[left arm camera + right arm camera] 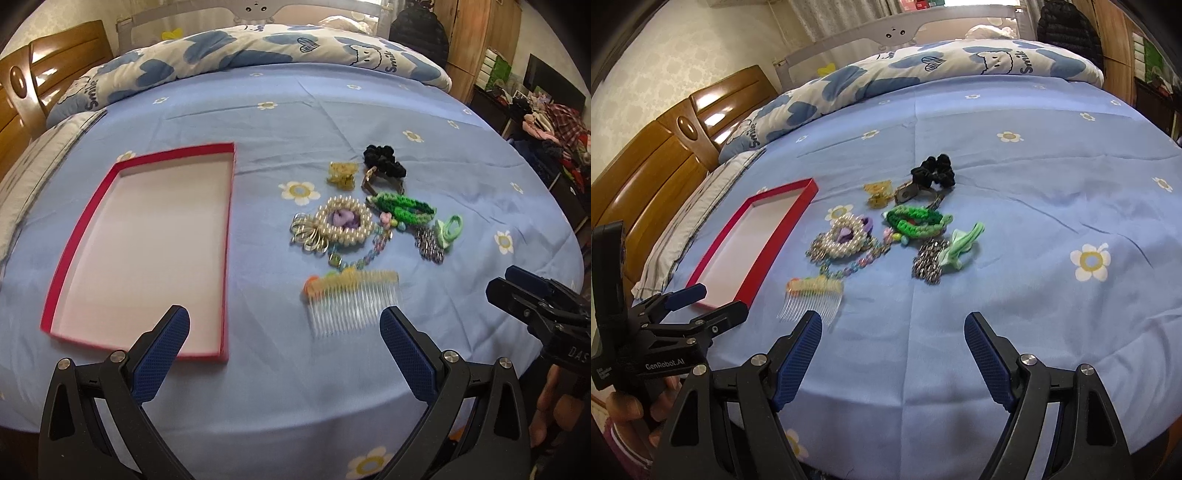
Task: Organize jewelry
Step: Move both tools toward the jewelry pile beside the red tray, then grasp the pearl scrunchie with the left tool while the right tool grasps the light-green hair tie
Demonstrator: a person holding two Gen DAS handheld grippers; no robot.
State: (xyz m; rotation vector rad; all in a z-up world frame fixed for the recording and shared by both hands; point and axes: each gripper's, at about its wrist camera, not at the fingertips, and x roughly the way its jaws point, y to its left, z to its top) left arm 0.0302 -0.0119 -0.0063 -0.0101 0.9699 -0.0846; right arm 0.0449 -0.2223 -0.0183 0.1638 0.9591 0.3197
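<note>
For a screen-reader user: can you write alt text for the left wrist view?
An open left gripper hovers over a blue flowered bedsheet, between an empty red tray and a cluster of hair accessories and jewelry, a clear comb nearest.

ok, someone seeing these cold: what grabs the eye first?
The red tray with its bare white floor, lying on the blue flowered bedsheet at the left. Next, the bright jumble of accessories to its right: a pearl hair tie, a green braided band, a black scrunchie, and a clear hair comb nearest the camera. Both claws, left claw and right claw, hang open and hold nothing.
</note>
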